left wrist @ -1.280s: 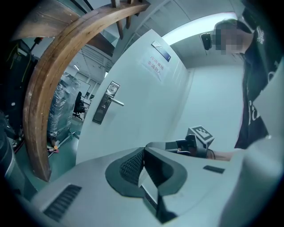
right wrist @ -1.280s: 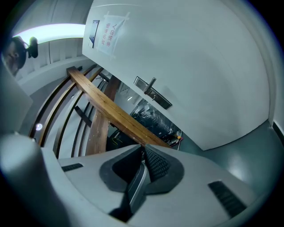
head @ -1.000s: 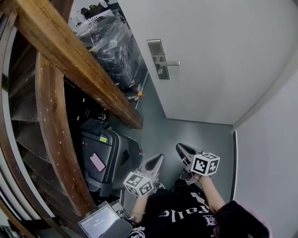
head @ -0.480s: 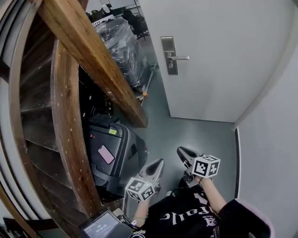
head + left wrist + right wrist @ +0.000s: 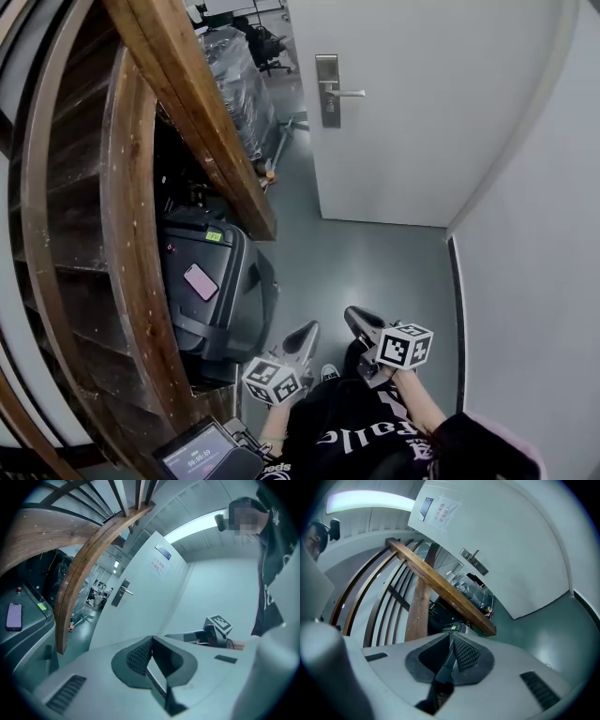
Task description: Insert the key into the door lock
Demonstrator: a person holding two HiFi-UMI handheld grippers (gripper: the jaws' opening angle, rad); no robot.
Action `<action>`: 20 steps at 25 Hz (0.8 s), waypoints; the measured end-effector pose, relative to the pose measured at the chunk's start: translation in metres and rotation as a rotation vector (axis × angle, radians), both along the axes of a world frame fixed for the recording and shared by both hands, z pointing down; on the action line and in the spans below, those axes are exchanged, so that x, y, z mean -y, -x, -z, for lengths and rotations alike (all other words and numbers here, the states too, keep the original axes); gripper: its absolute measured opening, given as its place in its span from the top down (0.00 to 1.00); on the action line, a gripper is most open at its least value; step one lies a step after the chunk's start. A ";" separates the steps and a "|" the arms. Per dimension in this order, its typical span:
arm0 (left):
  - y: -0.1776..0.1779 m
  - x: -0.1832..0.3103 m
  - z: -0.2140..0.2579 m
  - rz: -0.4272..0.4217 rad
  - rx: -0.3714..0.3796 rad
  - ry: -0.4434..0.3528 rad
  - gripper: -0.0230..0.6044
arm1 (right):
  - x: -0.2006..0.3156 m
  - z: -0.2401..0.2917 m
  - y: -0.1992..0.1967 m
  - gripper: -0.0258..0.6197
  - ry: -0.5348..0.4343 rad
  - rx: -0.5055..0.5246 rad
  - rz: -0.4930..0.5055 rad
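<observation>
The view has swung, yet left gripper and right gripper, jaws pressed together, stay well apart from the door lock.

Your light is cool and even, coming from the long white ceiling strip lamp (blown out to glare). The plain white door reads bright; under the curved brown wooden stair rail it is dim. Both gripper views bend and darken at their rims.
</observation>
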State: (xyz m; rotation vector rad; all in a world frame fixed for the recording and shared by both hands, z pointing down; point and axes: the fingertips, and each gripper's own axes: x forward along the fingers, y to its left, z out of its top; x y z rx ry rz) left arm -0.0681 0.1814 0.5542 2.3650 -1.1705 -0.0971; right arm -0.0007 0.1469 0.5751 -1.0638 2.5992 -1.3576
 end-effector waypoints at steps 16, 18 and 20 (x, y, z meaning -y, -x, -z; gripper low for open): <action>-0.035 -0.023 0.028 -0.104 0.013 -0.079 0.96 | -0.037 0.022 -0.035 0.91 -0.065 0.002 -0.077; -0.036 -0.022 0.031 -0.102 0.013 -0.088 0.96 | -0.035 0.027 -0.035 0.91 -0.077 0.005 -0.076; -0.037 -0.021 0.033 -0.103 0.013 -0.089 0.96 | -0.034 0.029 -0.034 0.91 -0.081 0.006 -0.071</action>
